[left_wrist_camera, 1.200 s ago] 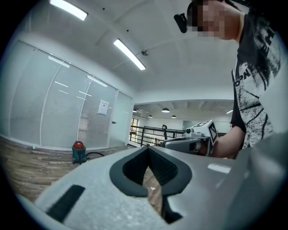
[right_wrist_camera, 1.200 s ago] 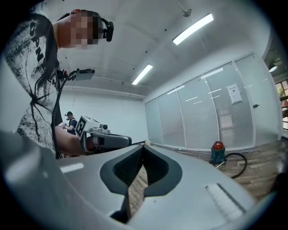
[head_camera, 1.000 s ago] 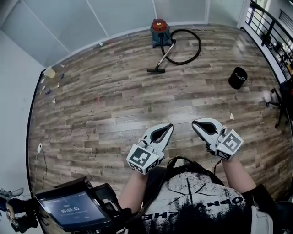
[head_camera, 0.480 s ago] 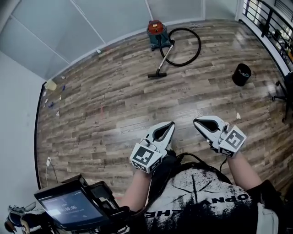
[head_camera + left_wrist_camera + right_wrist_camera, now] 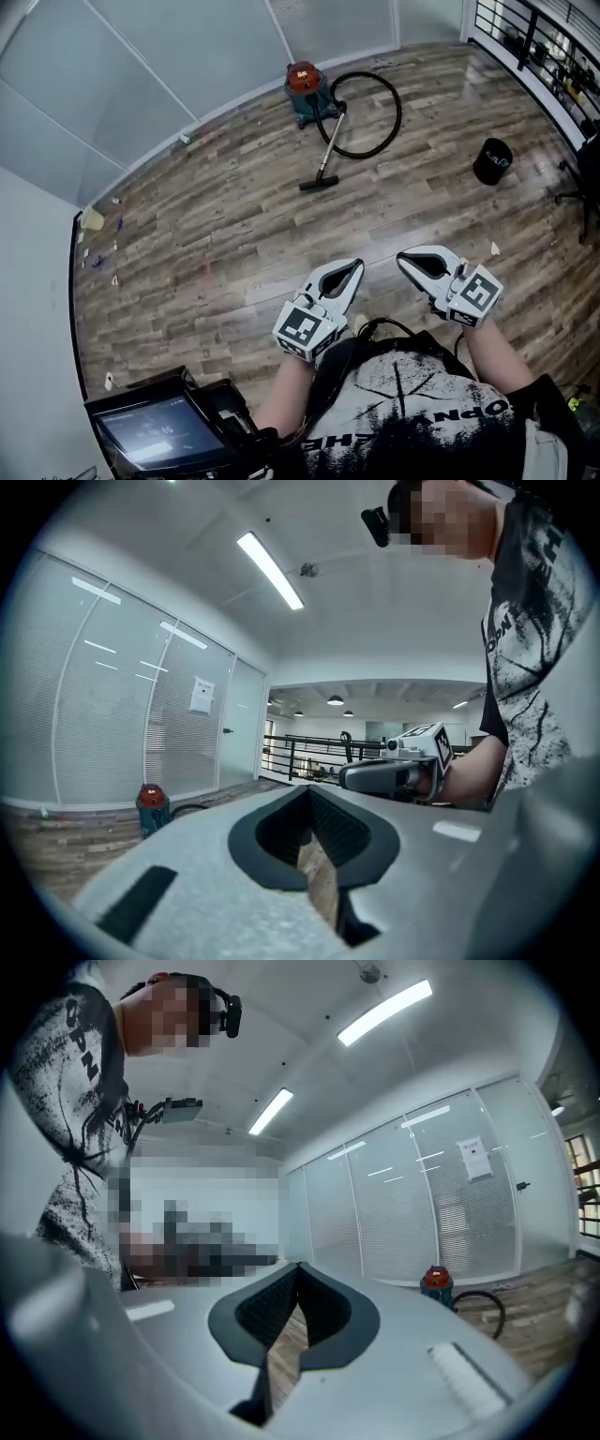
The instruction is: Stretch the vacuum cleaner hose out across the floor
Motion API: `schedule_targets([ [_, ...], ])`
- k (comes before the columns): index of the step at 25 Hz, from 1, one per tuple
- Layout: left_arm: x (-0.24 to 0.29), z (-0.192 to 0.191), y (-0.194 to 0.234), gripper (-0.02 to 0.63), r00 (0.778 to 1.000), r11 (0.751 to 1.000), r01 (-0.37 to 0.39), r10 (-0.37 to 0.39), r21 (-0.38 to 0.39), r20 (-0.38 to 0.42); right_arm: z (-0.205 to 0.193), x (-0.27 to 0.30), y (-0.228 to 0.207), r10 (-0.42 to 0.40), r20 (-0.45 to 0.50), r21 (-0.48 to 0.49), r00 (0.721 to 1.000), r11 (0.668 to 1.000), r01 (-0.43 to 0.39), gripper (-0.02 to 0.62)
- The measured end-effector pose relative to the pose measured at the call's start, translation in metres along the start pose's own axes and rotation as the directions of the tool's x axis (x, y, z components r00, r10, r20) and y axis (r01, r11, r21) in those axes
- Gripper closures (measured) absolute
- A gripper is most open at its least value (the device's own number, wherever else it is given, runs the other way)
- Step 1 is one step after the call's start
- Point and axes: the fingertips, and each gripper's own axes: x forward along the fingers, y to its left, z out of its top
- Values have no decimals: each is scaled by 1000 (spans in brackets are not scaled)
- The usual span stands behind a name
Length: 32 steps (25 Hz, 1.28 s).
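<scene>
The left tongs (image 5: 355, 266) are clenched, tips pressed together with nothing between them, as the left gripper view (image 5: 307, 788) confirms. The right tongs (image 5: 401, 258) are likewise clenched and empty (image 5: 298, 1266). Both are held side by side, a gap apart, pointing across the wooden floor (image 5: 234, 225) toward the vacuum cleaner (image 5: 303, 86), which stands well away from them.

The vacuum cleaner is a canister with a red top on a blue-green body, closed. Its black hose (image 5: 399, 108) lies on the boards in a loose loop on the canister's right. The wand runs from the canister toward the tongs and ends in a floor nozzle (image 5: 319, 184).

A black bin (image 5: 492, 160) stands upright, open-topped, well to the right of the vacuum cleaner; what it holds cannot be made out.

Directly behind the vacuum cleaner runs a glass partition (image 5: 187, 47); a dark railing (image 5: 534, 47) bounds the floor far to its right. Small scraps (image 5: 94, 258) lie along the wall far to its left. Between the vacuum cleaner and the tongs the boards are bare.
</scene>
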Motion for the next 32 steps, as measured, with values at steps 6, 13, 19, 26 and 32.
schedule_targets([
  [6, -3, -9, 71, 604, 999, 999, 37, -37, 4, -8, 8, 62, -32, -63, 30, -12, 998, 998, 63, 588],
  [13, 7, -9, 113, 605, 998, 998, 62, -62, -18, 5, 5, 89, -59, -93, -3, 0, 996, 996, 93, 588],
  [19, 36, -12, 152, 604, 999, 998, 42, -43, -43, -9, 4, 119, -99, -59, -19, -3, 998, 998, 59, 588],
  [26, 91, 14, 214, 606, 1000, 999, -12, 11, -37, -25, 16, 161, -183, 2, -1, 37, 1000, 999, -2, 588],
  [32, 179, 33, 303, 604, 994, 995, -89, 87, -39, -60, 32, 204, -296, 100, -6, 51, 995, 994, -100, 588],
])
